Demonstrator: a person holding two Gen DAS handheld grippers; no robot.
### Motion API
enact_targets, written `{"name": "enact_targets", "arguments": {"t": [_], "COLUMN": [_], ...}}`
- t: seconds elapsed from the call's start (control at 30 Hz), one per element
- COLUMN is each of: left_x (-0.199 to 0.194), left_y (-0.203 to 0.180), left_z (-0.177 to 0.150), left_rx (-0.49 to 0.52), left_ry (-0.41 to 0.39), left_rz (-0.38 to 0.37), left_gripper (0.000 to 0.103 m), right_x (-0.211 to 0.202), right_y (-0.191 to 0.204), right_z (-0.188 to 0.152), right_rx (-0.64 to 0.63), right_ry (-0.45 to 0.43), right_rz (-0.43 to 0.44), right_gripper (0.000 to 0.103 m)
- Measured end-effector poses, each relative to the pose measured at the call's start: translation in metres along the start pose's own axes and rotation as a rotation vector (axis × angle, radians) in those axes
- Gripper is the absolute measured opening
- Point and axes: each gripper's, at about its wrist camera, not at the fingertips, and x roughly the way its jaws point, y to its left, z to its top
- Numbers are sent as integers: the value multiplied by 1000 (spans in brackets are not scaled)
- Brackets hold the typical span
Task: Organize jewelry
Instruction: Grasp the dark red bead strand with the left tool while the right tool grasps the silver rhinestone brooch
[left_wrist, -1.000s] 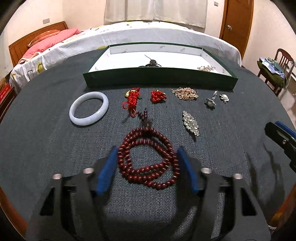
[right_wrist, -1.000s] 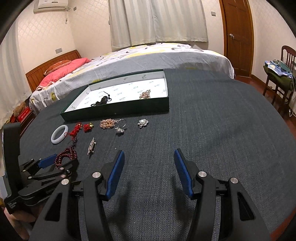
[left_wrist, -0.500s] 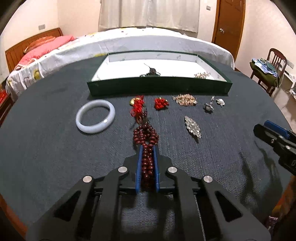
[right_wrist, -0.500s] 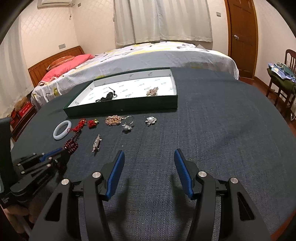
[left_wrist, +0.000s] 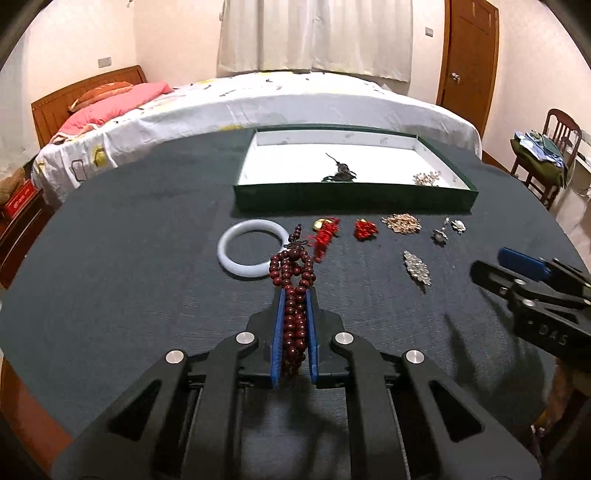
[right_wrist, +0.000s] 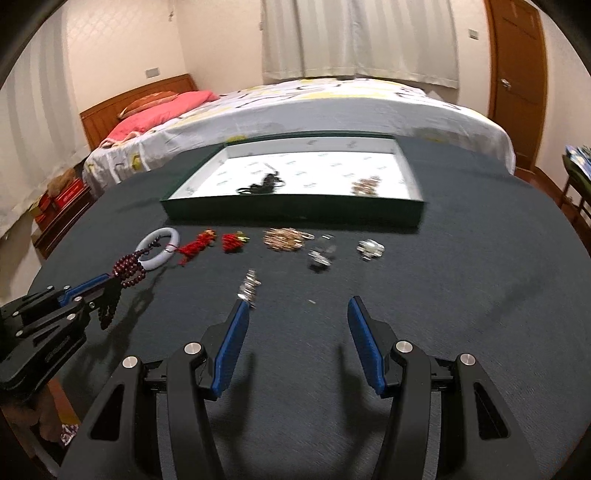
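Landmark taken: shallow dark-green tray with white lining (left_wrist: 354, 201), set on the dark grey cloth-covered table (left_wrist: 129, 295), far side.

Left of tray's near-left corner, just in front: pale white jade-like bangle (left_wrist: 254, 248), flat on cloth.

Left gripper (left_wrist: 294, 295) clenched on dark red wooden bead strand (left_wrist: 293, 275). Strand bunched between the blue pads, looped end and dark knotted tassel sticking out past the fingertips, towards the tray and overlapping the bangle's right rim in the left wrist view. In the right wrist view, strand seen off the cloth, loose end hanging below the jaws.

In front of tray's near wall, in a row: red coral-like cluster with gold piece (left_wrist: 325, 230), small red bead cluster (left_wrist: 365, 229), gold filigree brooch (left_wrist: 402, 223), silver pendant piece (left_wrist: 440, 234), small silver-and-pearl piece (left_wrist: 458, 226). Nearer than the row, below the tray's right half: long silver rhinestone brooch (left_wrist: 416, 266), flat on cloth.

Inside tray: black corded ornament (left_wrist: 341, 171) near the middle by the near wall; small gold-toned piece (left_wrist: 426, 178) towards the right end.

Right gripper (right_wrist: 295, 310) released, jaws standing apart with nothing between, over bare cloth well in front of the tray; left fingertip just beside the rhinestone brooch. Right wrist view blurred.
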Motion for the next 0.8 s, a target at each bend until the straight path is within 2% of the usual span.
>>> {"name": "enact_targets", "arguments": {"t": [0.1, 0.17, 0.2, 0.3, 0.57, 0.67, 0.8], "left_x": [-2, -2, -1, 2, 9, 10, 9], "left_y": [7, 13, 16, 26, 41, 41, 38], "left_z": [1, 2, 3, 3, 2, 1, 1], "left_rx": [-11, -21, -28, -45, -72, -71, -62], "left_ry": [-6, -6, -5, -1, 15, 19, 15], "left_rz": [14, 23, 27, 41, 65, 65, 64], "left_gripper": [11, 11, 11, 11, 11, 11, 11], "right_x": [14, 22, 27, 40, 54, 54, 50], "right_y": [13, 18, 21, 26, 34, 33, 30], "right_z": [7, 9, 10, 12, 7, 6, 1], "right_rx": [-25, -35, -41, -53, -89, -86, -72], "right_ry": [15, 32, 45, 72, 116, 116, 107], "right_rz": [12, 10, 10, 9, -9, 1, 12], "right_gripper": [55, 52, 48, 47, 28, 15, 13]}}
